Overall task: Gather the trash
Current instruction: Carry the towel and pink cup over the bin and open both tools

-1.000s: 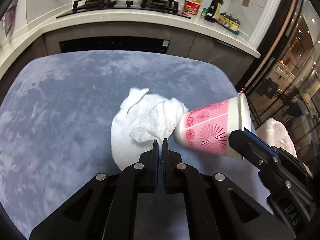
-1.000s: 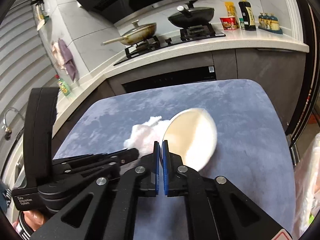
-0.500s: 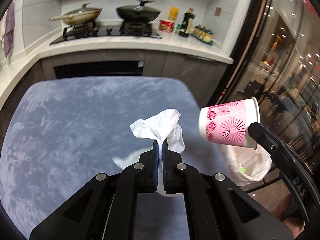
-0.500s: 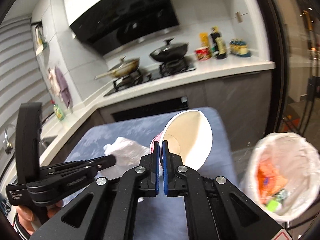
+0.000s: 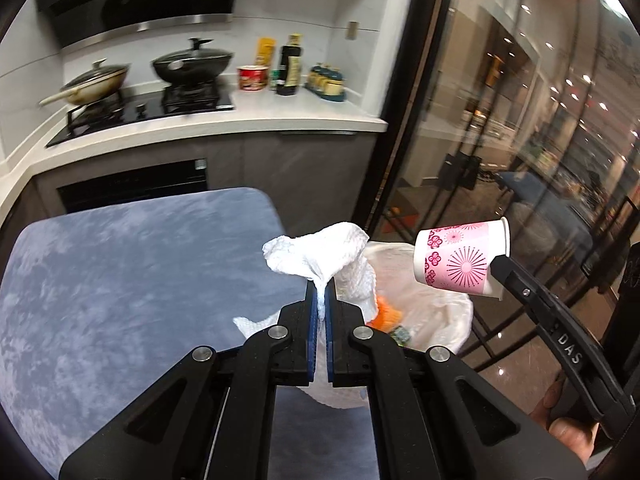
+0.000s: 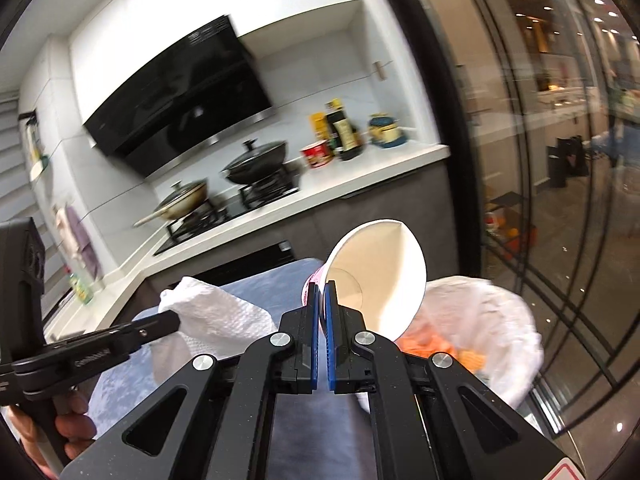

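Observation:
My left gripper (image 5: 319, 285) is shut on a crumpled white paper towel (image 5: 320, 254), which hangs in the air over the table's right edge. My right gripper (image 6: 321, 289) is shut on the rim of a pink-patterned paper cup (image 6: 380, 276), tipped on its side with its white inside facing the camera. In the left wrist view the cup (image 5: 460, 260) hangs above a bin lined with a white bag (image 5: 436, 312). The same bin (image 6: 504, 332) lies just beyond the cup in the right wrist view, with orange scraps inside. The towel (image 6: 216, 316) is to the cup's left there.
A blue-grey table (image 5: 120, 280) lies under and left of the grippers. Behind it runs a kitchen counter (image 5: 260, 120) with two pans on a hob, bottles and a red cup. A dark-framed glass wall (image 5: 520, 140) stands on the right, close to the bin.
Both grippers have risen off the table and swung right with the towel and the cup. The bin, out of sight a second ago, now lies just below them.

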